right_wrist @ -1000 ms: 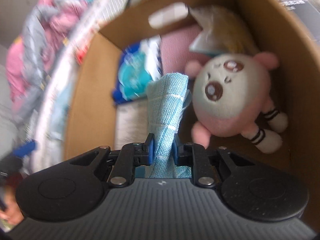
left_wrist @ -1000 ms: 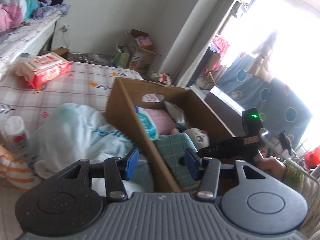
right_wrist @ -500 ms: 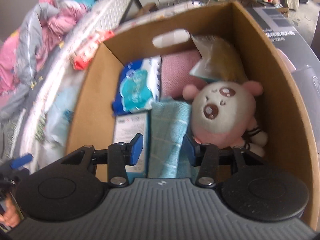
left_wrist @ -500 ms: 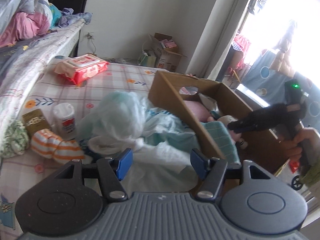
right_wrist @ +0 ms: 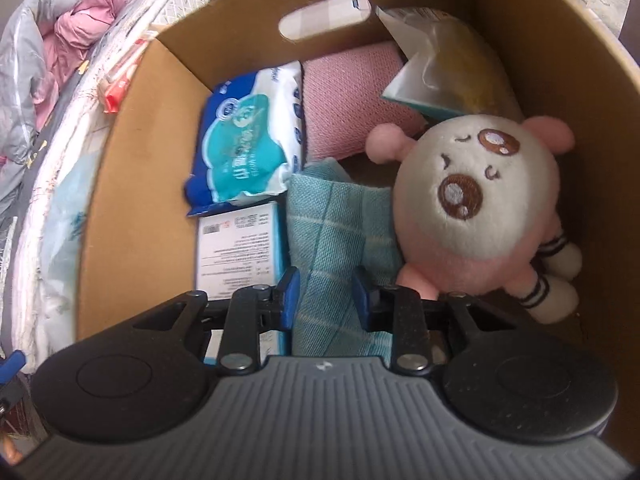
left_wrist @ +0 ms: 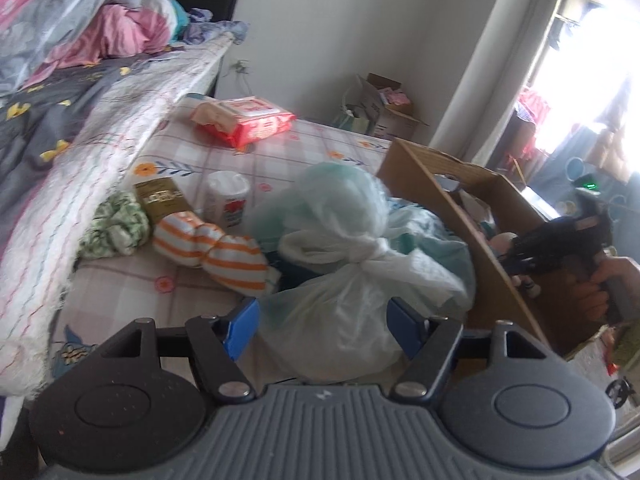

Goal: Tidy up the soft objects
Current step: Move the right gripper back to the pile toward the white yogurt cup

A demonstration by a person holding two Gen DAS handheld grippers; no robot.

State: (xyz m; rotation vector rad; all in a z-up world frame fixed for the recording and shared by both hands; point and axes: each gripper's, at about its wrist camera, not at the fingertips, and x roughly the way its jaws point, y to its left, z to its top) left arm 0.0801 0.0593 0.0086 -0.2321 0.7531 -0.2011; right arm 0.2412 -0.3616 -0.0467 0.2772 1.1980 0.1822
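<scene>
Left tool [left_wrist: 322,326] hangs spread wide, the knotted plastic bag [left_wrist: 340,280] dead ahead between its tips on the bed. Right tool [right_wrist: 325,294], parted, straddles the teal cloth [right_wrist: 340,240] in the cardboard box [right_wrist: 540,60], so left sits nearer the bag.

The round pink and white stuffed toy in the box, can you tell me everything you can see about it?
The plush toy looks soft and fuzzy, with a big round cream face, brown stitched eyes, small pink ears, a pink lower body and pale legs with dark stripes. It lies on its back, face up, in the cardboard box, close to the box's right wall. Its left side presses against the teal checked cloth. A pink knitted item and a clear packet lie just behind its head.
</scene>
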